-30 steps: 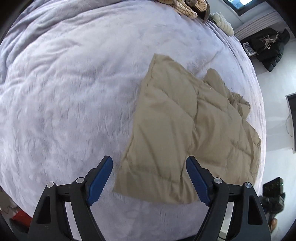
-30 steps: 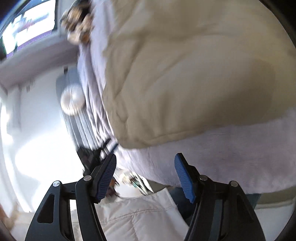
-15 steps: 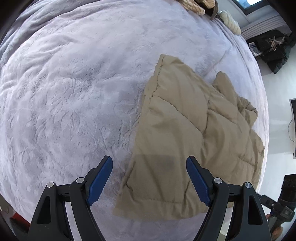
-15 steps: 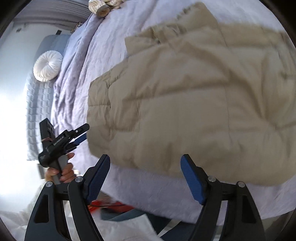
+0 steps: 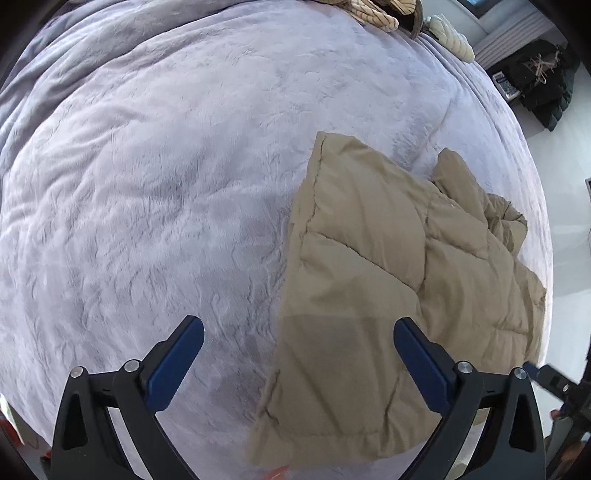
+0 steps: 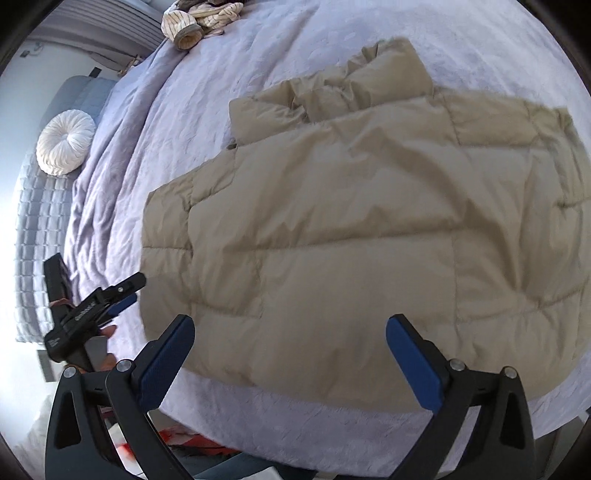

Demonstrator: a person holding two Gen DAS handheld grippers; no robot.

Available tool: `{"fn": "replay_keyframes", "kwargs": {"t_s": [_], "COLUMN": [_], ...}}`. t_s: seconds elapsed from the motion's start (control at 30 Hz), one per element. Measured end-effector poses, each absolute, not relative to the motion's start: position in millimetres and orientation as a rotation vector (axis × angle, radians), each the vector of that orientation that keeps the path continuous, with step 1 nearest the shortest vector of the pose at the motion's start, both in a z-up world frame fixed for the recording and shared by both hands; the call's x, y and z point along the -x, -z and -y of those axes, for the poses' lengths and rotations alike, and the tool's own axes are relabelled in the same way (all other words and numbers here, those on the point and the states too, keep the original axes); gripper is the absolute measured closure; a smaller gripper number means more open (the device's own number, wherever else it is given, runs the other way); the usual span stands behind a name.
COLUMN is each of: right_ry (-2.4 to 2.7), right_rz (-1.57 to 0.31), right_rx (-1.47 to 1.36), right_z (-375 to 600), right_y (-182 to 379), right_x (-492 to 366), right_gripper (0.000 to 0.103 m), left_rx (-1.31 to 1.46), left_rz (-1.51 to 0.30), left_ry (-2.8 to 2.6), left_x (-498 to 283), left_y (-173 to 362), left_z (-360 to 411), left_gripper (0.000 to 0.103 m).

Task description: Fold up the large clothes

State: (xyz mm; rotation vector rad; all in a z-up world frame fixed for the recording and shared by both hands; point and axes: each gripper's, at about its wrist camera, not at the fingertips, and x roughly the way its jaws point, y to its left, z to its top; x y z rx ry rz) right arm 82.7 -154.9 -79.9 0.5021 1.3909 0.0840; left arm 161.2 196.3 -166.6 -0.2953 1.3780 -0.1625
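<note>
A tan quilted jacket (image 5: 388,295) lies flat on a bed covered by a pale lilac blanket (image 5: 166,221), close to the bed's near edge. In the left wrist view it sits right of centre, and its long axis runs from the lower hem near the bottom of the picture up and away toward the far side of the bed, leaning slightly right. Its left edge is a straight seamed line; on the right the fabric bunches into rumpled folds near the edge of the bed.

In the right wrist view the jacket (image 6: 351,240) fills most of the picture and lies broadside, with its quilted panels running left to right. A crumpled part, which may be the collar or a sleeve, points to the far side at the top. The near hem lies just inside the edge of the bed.

The left gripper (image 5: 295,354) hangs above the jacket's near left corner, pointing steeply down. Its jaws have just been opening and stand spread wide; the jacket's edge shows in the gap below them, but the blue pads (image 5: 177,362) do not touch it. The right gripper (image 6: 291,350) hangs over the near hem. Its jaws have likewise just been opening and stand wide apart, with cloth beneath them but none pinched.

In the right wrist view the left gripper (image 6: 122,291) shows at the left edge, held by a hand (image 6: 109,347), beside the jacket's corner. At the far corner of the bed lie a striped garment (image 6: 199,18) and a round white cushion (image 6: 66,142).
</note>
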Motion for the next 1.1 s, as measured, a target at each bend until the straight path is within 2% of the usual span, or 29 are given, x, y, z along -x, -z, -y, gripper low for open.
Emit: {"fn": "replay_keyframes", "kwargs": {"t_s": [0.2, 0.53, 0.57, 0.63, 0.67, 0.7, 0.73, 0.87, 1.1], "right_ry": [-0.027, 0.028, 0.027, 0.029, 0.039, 0.056, 0.072, 0.085, 0.104], "right_rz": [-1.402, -1.4, -1.398, -1.389, -1.391, -1.399, -1.408, -1.388, -1.388], "right_rx": [-0.414, -0.459, -0.463, -0.458, -0.444, -0.429, -0.422, -0.434, -0.452], "right_z": [154.4, 161.6, 161.5, 159.9, 159.2, 158.5, 158.7, 162.7, 167.8], "right_y": [78.6, 86.8, 87.7, 89.3, 91.3, 94.3, 98.5, 113.0, 145.4], "right_x": [-92.1, -103.6, -105.1, -109.9, -112.0, -114.5, -117.3, -130.5, -158.2], "right_gripper": [0.0, 0.002, 0.006, 0.029, 0.056, 0.079, 0.084, 0.088, 0.089], "left_rx": [0.246, 0.267, 0.27, 0.285, 0.288, 0.288, 0.286, 0.33, 0.604], "left_rz": [-1.381, -1.403, -1.405, -1.416, -1.42, -1.423, -1.426, -1.439, -1.565], "left_ry": [0.212, 0.302, 0.306, 0.327, 0.335, 0.34, 0.346, 0.416, 0.63], "left_x": [-176.8, -185.5, -185.8, -187.8, -188.9, -189.4, -189.9, -195.6, -219.3], "left_y": [175.6, 186.2, 187.6, 191.9, 194.1, 195.4, 196.5, 203.3, 251.5], "left_z": [-193.7, -190.8, -190.8, -192.0, -191.6, -192.1, -192.4, -195.4, -184.1], "left_gripper": [0.0, 0.0, 0.0, 0.0, 0.0, 0.0, 0.0, 0.0, 0.0]}}
